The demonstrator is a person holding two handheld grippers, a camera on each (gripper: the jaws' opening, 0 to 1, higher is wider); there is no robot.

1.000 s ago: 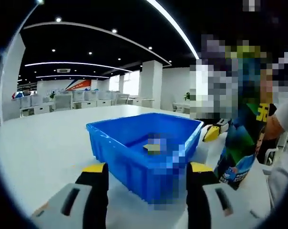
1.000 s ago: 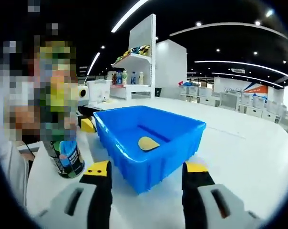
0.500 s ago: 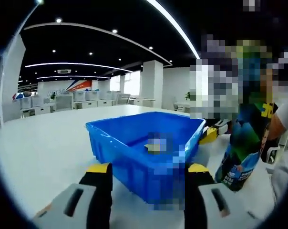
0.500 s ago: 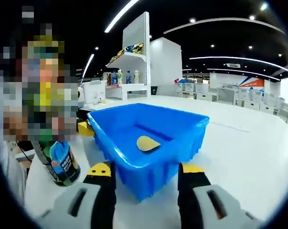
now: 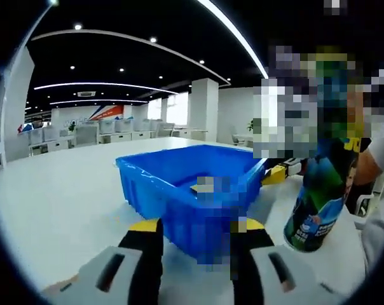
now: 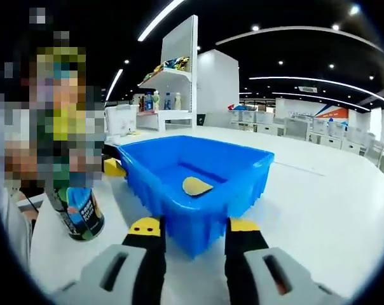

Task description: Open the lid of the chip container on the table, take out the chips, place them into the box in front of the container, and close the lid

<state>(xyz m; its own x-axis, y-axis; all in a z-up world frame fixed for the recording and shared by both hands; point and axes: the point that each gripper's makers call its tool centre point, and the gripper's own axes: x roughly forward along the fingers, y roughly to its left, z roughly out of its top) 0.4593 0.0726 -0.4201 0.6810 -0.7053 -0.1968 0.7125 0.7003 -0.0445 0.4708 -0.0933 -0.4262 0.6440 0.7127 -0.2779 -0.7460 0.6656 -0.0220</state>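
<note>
The chip container (image 6: 77, 213), a dark can with a blue label, stands upright on the white counter (image 6: 332, 210) just beside the blue box (image 6: 198, 184); its upper part is blurred out. One yellow chip (image 6: 196, 185) lies on the box floor. The right tongs (image 6: 193, 227) sit low before the box's near corner, jaws apart by a narrow gap, holding nothing. The left tongs (image 5: 197, 227) face the box (image 5: 179, 190) likewise, narrowly parted and empty, the container (image 5: 316, 210) to their right.
</note>
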